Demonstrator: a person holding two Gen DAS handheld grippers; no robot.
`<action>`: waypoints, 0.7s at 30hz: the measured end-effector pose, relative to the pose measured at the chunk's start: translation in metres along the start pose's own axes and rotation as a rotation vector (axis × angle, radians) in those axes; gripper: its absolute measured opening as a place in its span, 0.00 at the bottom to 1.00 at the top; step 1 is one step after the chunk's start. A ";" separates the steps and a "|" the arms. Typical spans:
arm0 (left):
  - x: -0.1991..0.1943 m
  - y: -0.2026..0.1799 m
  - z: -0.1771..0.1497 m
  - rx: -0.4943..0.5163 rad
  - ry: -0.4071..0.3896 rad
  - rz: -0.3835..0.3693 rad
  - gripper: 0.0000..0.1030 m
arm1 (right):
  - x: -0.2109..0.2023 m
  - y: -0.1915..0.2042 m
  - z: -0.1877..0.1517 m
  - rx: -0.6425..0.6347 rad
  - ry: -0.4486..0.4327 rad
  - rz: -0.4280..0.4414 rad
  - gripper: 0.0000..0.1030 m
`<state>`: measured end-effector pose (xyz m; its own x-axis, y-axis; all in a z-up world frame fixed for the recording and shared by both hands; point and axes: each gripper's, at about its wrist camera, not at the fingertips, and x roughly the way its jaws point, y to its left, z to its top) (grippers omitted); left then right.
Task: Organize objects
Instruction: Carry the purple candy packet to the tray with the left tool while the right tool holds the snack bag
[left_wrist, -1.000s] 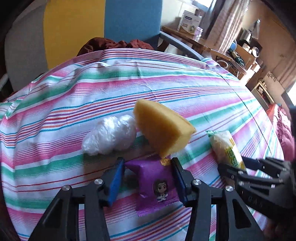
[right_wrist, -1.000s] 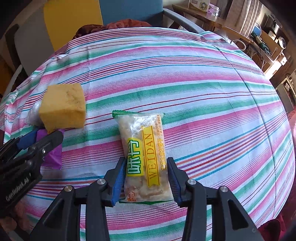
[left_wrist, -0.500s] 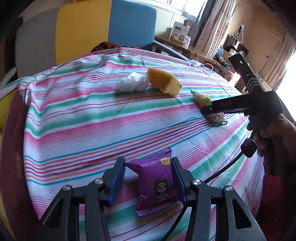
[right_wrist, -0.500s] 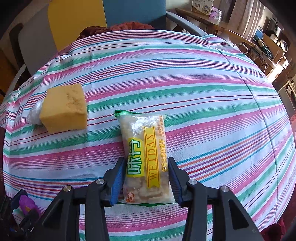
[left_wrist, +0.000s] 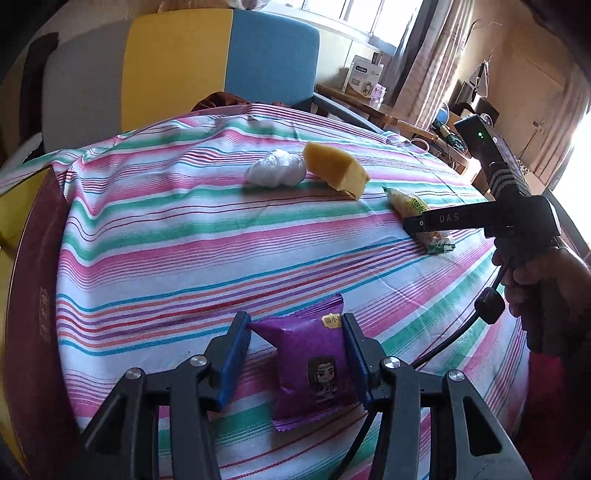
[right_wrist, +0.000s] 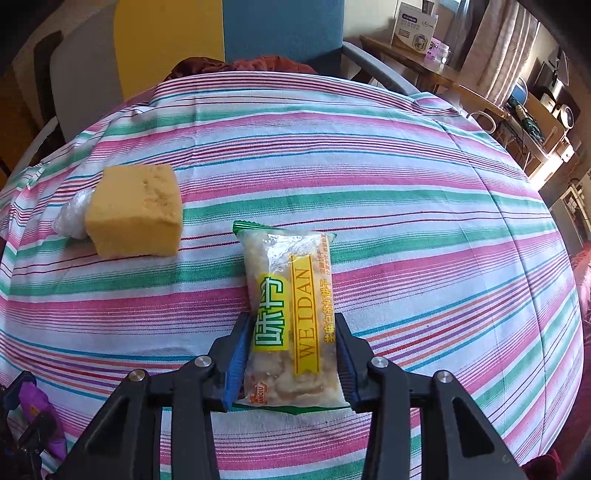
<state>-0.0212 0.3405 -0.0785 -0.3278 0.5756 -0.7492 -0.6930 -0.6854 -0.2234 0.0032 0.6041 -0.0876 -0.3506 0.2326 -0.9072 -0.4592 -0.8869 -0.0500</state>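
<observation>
My left gripper (left_wrist: 295, 354) is shut on a purple snack packet (left_wrist: 314, 365) with a cartoon face, held near the table's front edge. My right gripper (right_wrist: 291, 356) is shut on a clear and yellow WEIDAN snack packet (right_wrist: 291, 306), which lies on the striped tablecloth (right_wrist: 406, 206). In the left wrist view that packet (left_wrist: 410, 203) shows partly behind the right gripper's finger. A yellow sponge block (right_wrist: 135, 212) and a white crumpled plastic bag (left_wrist: 275, 171) sit together at the table's far left. The purple packet (right_wrist: 33, 402) shows at the lower left of the right wrist view.
A chair with yellow, blue and grey panels (left_wrist: 221, 62) stands behind the table. A dark red box edge (left_wrist: 33, 295) lies to the left of the table. A wooden side table with a white box (right_wrist: 413, 26) stands at the back right.
My left gripper has pulled back with the purple packet, away from the sponge and bag toward the table's near left edge. My right gripper has stayed on the WEIDAN packet.
</observation>
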 end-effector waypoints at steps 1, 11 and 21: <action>-0.001 0.000 0.000 -0.006 -0.001 0.007 0.48 | 0.000 0.000 0.000 -0.001 -0.003 0.000 0.41; -0.020 0.000 -0.005 -0.016 -0.007 0.093 0.47 | -0.008 0.009 -0.006 -0.019 -0.029 -0.008 0.41; -0.067 -0.007 -0.001 0.020 -0.086 0.124 0.48 | 0.000 0.012 -0.001 -0.051 -0.062 -0.026 0.41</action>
<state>0.0066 0.3065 -0.0271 -0.4646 0.5236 -0.7142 -0.6562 -0.7451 -0.1193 -0.0015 0.5927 -0.0885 -0.3900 0.2787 -0.8776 -0.4274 -0.8990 -0.0956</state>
